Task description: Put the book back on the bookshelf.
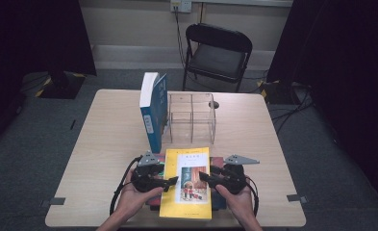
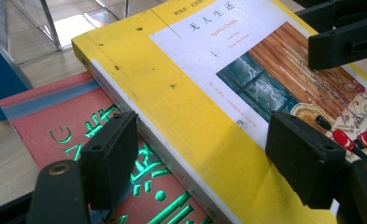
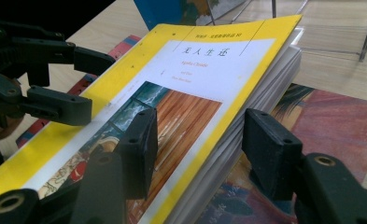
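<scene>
- A paperback lies at the desk's near edge, atop two other books.
- Left gripper straddles its left edge, right gripper its right edge.
- Farther back, an upright book stands just left of a divided box.
- A chair sits beyond the desk.

Paper, clear plastic and pale wood grain

The yellow book has a smooth, slightly glossy paper cover; the red book beneath bears shiny green foil lettering; the organiser is clear plastic; the desk is matt wood-look.
</scene>
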Demonstrator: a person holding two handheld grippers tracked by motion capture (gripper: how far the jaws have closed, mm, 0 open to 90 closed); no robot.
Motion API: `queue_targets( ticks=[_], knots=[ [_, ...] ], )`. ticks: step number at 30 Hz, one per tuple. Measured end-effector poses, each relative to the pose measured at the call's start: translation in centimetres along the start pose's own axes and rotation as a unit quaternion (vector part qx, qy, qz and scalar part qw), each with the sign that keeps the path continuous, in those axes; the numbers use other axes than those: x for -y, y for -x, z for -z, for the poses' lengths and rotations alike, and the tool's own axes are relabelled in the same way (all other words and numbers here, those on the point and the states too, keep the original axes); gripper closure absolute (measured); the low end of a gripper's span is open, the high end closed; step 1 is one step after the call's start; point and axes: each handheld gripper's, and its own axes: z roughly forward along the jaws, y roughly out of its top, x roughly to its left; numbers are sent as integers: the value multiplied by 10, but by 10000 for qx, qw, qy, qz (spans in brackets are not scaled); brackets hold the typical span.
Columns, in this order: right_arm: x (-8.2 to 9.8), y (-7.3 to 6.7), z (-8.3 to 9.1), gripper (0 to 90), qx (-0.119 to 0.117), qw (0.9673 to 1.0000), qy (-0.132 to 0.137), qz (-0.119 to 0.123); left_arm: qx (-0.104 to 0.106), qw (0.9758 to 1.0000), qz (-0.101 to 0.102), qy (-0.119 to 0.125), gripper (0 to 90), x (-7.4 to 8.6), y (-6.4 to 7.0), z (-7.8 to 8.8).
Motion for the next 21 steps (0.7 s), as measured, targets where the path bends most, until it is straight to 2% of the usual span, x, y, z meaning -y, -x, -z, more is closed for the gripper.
queue_targets(
  ticks=[4, 9, 14, 16, 18, 21],
  knots=[
    [-1, -2, 2, 471, -21, 10000, 69, -28, -1, 10000, 36, 5, 256, 0, 1, 0],
    [-1, -7, 6, 474, -45, 9999, 61, -66, 27, 10000, -61, 36, 209, 2, 3, 0],
    [-3, -5, 5, 519, -115, 9998, 115, -105, 26, 10000, -28, -31, 209, 1, 4, 1],
    [-5, -6, 4, 536, -122, 9998, 158, -43, 98, 9999, 77, -20, 216, 2, 3, 2],
    [-8, -6, 1, 541, -63, 9999, 158, -30, 119, 9999, 30, -80, 233, 3, 2, 5],
    [-10, -2, -3, 540, -44, 9998, 174, -32, 184, 9998, 66, -74, 273, 4, 1, 8]
  ],
)
